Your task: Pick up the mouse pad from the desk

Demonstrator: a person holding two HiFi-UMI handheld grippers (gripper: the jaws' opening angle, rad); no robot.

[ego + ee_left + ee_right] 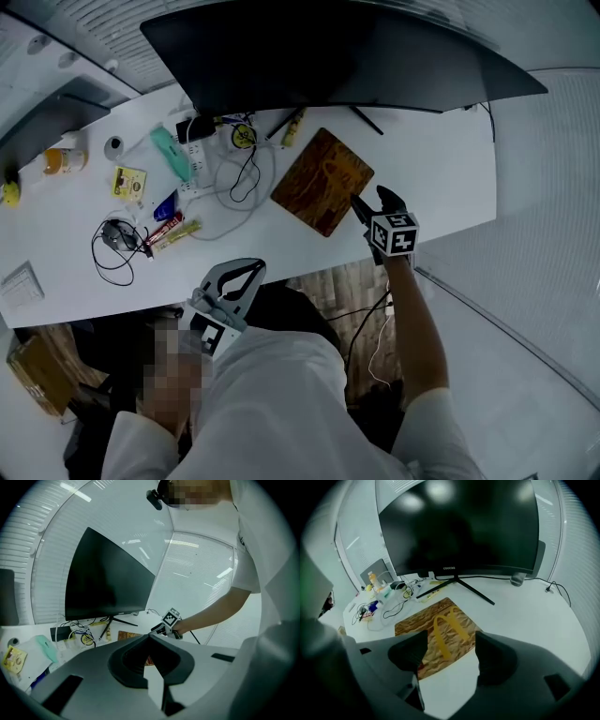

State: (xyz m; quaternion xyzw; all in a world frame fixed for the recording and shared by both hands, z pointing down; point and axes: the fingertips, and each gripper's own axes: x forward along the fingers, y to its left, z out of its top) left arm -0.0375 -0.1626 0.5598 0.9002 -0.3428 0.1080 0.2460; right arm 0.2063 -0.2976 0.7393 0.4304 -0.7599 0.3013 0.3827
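- Two grippers show in the head view. Your right gripper (372,200) hangs over the desk (441,178) near its front edge, right of the middle. Your left gripper (251,272) sits off the desk, below that front edge and close to your body.
- Only the right gripper view gives you that claw's state. The right gripper (450,654) has its jaws wide apart and holds nothing, and the near corner of the mouse pad (436,630) lies in the gap beyond them. You cannot tell whether a jaw touches the pad.
- That view also shows a yellow arch mark on the pad. In the head view the mouse pad (322,181) is only a brown, grained sheet. It lies flat and corner-on near the front edge, in front of the monitor (328,56).
- The left gripper view shows your left gripper (150,638) with its jaws closed tip to tip on nothing. Past them you see the right gripper's marker cube (171,617) and a sliver of the pad.
- Across the desk's left half lie loose cables (246,183) just beside the pad, a teal thing (169,152), a yellow packet (128,181), an orange bottle (64,159) near the left edge and a black cable coil (112,246) near the front edge.
- Behind the pad, the stand legs (457,585) of the monitor spread toward its back corner but stay apart from it.
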